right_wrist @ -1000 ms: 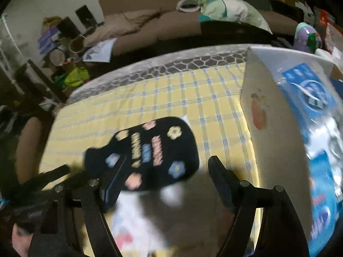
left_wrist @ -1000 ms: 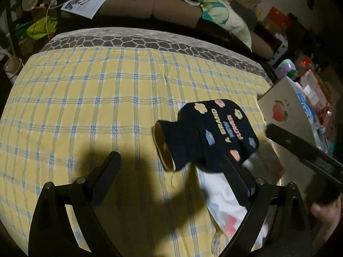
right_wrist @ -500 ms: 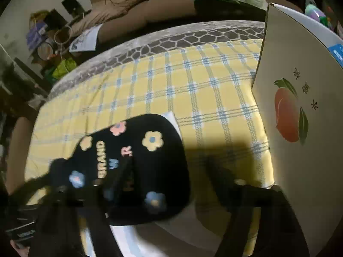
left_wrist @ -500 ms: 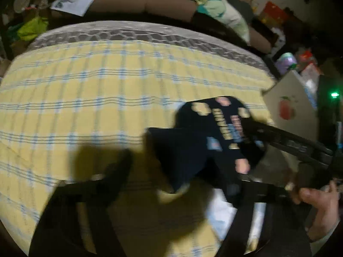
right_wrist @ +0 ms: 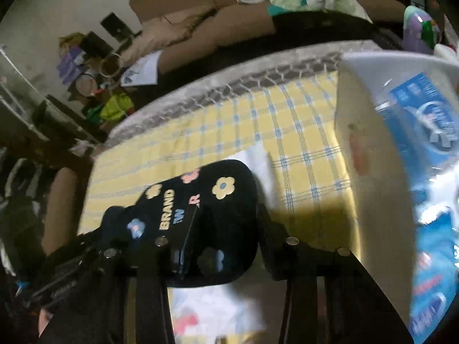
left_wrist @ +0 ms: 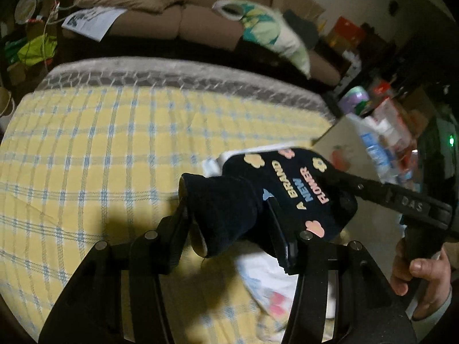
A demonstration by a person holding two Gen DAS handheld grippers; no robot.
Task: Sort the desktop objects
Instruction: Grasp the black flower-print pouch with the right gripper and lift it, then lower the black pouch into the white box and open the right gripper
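A black fabric pouch [left_wrist: 258,197] with coloured flowers and the words "A BRAND NEW FLOWER" is held above the yellow checked cloth [left_wrist: 94,149]. My left gripper [left_wrist: 226,218] is shut on its narrow end. My right gripper [right_wrist: 226,223] is shut on its wide end [right_wrist: 218,209]; one of its fingers [left_wrist: 381,195] shows in the left wrist view. A white cloth with red and blue prints [left_wrist: 272,283] lies under the pouch and also shows in the right wrist view [right_wrist: 212,312].
A white box with a peach print [right_wrist: 364,166] stands at the right, holding blue packets [right_wrist: 430,132]. A brown sofa [left_wrist: 183,20] with a cushion [left_wrist: 272,34] lies beyond the table's far grey edge [left_wrist: 172,71].
Both grippers have closed on the pouch, one at each end, and it is now raised off the white cloth.
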